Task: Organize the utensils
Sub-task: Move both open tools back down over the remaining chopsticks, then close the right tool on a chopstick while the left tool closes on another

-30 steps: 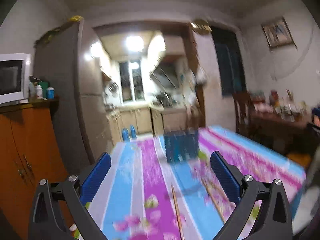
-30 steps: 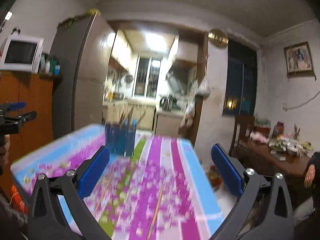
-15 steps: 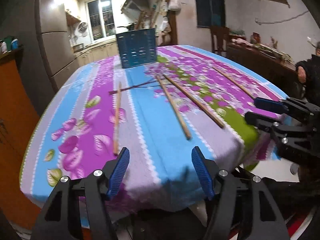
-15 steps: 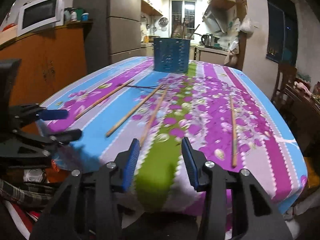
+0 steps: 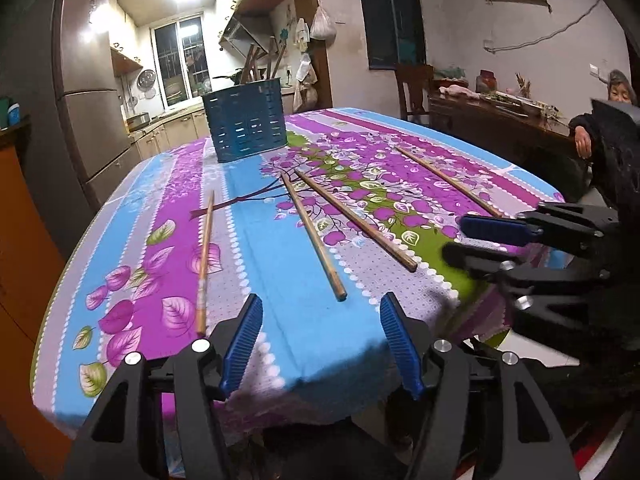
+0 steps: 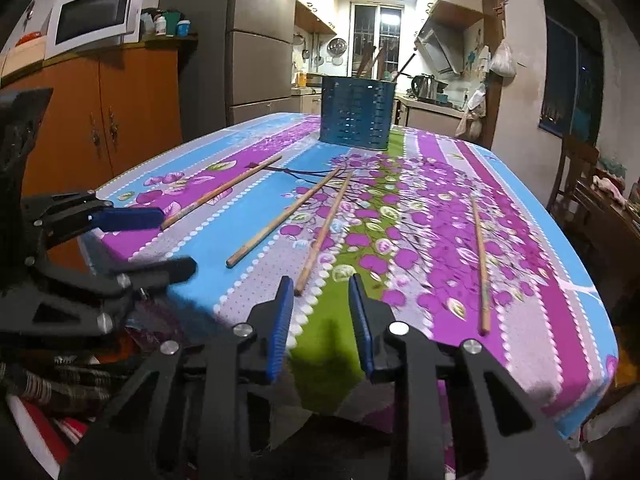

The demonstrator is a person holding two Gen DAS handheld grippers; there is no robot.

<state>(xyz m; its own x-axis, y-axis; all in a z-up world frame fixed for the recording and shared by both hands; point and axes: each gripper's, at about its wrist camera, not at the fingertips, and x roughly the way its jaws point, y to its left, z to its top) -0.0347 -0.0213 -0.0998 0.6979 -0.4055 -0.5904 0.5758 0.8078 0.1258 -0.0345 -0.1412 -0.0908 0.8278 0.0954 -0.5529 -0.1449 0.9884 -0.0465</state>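
Note:
Several wooden chopsticks lie apart on the flowered tablecloth [image 5: 260, 216]: one at the left [image 5: 204, 264], two in the middle [image 5: 312, 236] [image 5: 356, 220] and one at the right [image 5: 444, 178]. A blue slotted utensil holder [image 5: 246, 120] stands at the far end with utensils sticking out of it. My left gripper [image 5: 322, 340] hangs over the table's near edge, jaws closing with nothing between them. My right gripper [image 6: 320, 320] is beside it, also closing on nothing, just short of a middle chopstick's end [image 6: 300, 288]. The holder [image 6: 356, 116] shows in the right wrist view too.
An orange cabinet [image 6: 120, 112] with a microwave [image 6: 92, 20] and a fridge [image 6: 260, 40] stand to the left of the table. At the right are a wooden chair [image 5: 412, 88], a cluttered side table [image 5: 500, 112] and a seated person [image 5: 620, 88].
Both grippers came down and tipped toward the table's near edge, then held still. Their jaws narrowed a lot, the right more than the left.

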